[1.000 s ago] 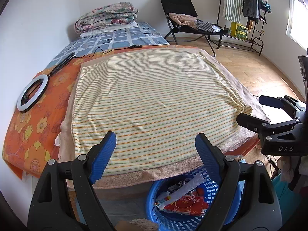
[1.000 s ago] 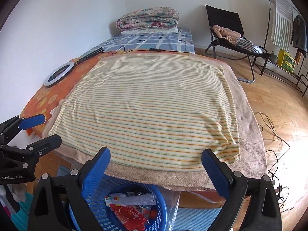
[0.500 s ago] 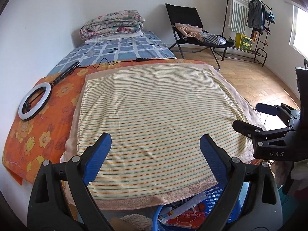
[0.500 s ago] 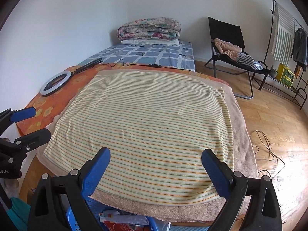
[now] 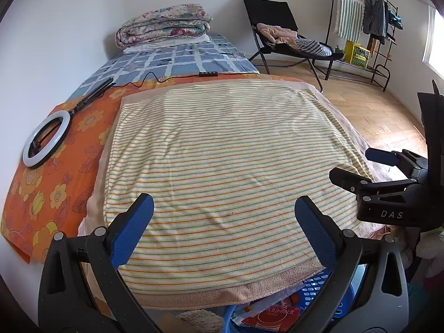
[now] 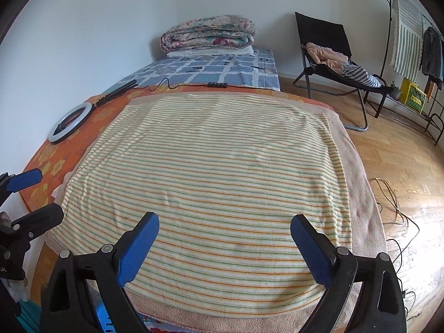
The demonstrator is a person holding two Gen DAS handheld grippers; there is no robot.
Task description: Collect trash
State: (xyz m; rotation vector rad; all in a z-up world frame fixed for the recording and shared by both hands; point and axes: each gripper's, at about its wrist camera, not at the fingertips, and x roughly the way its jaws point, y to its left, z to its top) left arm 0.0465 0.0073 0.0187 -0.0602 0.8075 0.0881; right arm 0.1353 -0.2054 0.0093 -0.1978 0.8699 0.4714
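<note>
A blue plastic basket stands on the floor at the foot of the bed, half hidden by the bed edge; it holds trash, among it a red packet. A sliver of the basket shows in the right wrist view. My left gripper is open and empty above the striped towel. My right gripper is open and empty too, over the same towel. The right gripper shows at the right edge of the left wrist view. No loose trash shows on the bed.
A ring light with its stand and cable lies on the orange flowered sheet at the left. Folded quilts sit at the bed's head. A black chair with clothes and a clothes rack stand on the wooden floor, cables beside the bed.
Both grippers have risen and tilted up from the basket toward the bed. The basket has slid down to the bottom edge of both views. Both stay open.
</note>
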